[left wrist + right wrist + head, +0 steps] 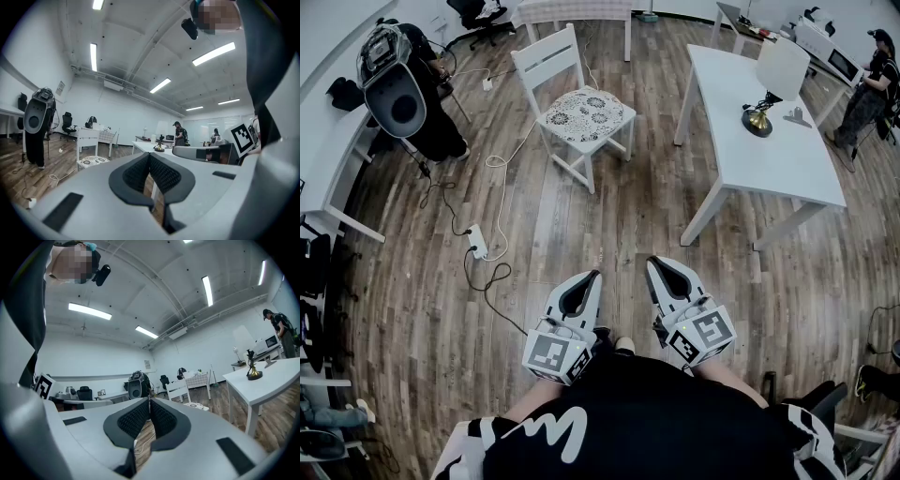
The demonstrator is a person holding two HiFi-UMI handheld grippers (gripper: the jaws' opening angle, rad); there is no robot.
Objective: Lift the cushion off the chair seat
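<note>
A white wooden chair [547,58] stands well ahead of me on the wood floor. A flat cushion [587,114] with a dark floral print lies on its seat. The cushion [92,161] also shows far off at the left in the left gripper view, and the cushion [198,406] shows small in the right gripper view. My left gripper [595,274] and right gripper [651,262] are held level, close to my body and far from the chair. In both, the jaws meet at the tips with nothing between them.
A white table [759,131] with a brass-based lamp [772,82] stands right of the chair. Cables and a power strip [478,242] lie on the floor at the left. A dark machine on a stand [397,89] is at the far left. A person [874,89] stands at the far right.
</note>
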